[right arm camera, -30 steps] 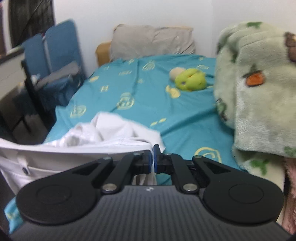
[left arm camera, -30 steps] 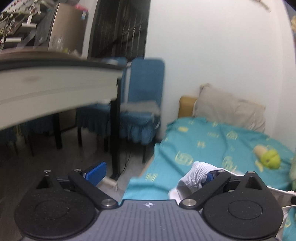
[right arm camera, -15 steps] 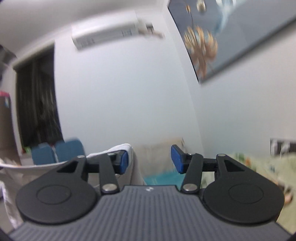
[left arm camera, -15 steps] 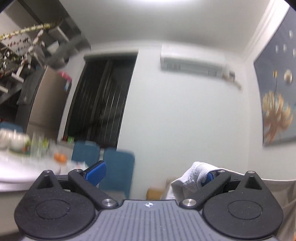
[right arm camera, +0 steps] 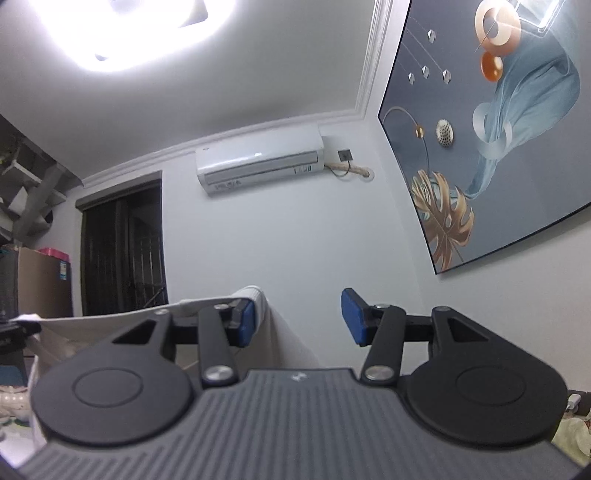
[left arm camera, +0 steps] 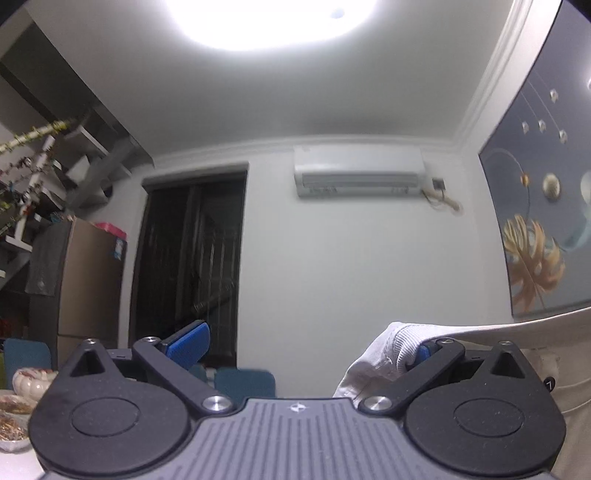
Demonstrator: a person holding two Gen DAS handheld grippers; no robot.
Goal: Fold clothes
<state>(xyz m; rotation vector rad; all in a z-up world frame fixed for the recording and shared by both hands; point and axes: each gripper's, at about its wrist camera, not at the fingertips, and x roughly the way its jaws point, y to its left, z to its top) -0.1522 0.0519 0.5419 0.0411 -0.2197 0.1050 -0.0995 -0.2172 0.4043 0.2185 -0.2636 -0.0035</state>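
Overhead, a bright ceiling light (left arm camera: 273,22) glares white in both wrist views, which look up past the grippers at a pale wall. The left gripper (left arm camera: 306,349), black with blue pads, has its jaws spread wide. A white garment with a ribbed hem (left arm camera: 391,350) is draped over its right-hand finger and hides most of that pad; the other blue pad (left arm camera: 186,343) stands bare and well apart, so nothing is pinched between them. From there the cloth stretches off to the right edge of the picture.

The right gripper (right arm camera: 297,317), of the same make, has its jaws partly apart after just opening. The same white garment (right arm camera: 258,295) hangs over its left-hand finger and trails down beside it, and a taut band of cloth runs away to the left. Its other blue pad (right arm camera: 352,317) is bare and touches no cloth.

Behind both grippers the wall carries a white air conditioner (left arm camera: 358,171) beside a dark doorway (left arm camera: 192,258). A large grey-blue painting with a gold leaf (right arm camera: 491,147) hangs on the wall to the right.
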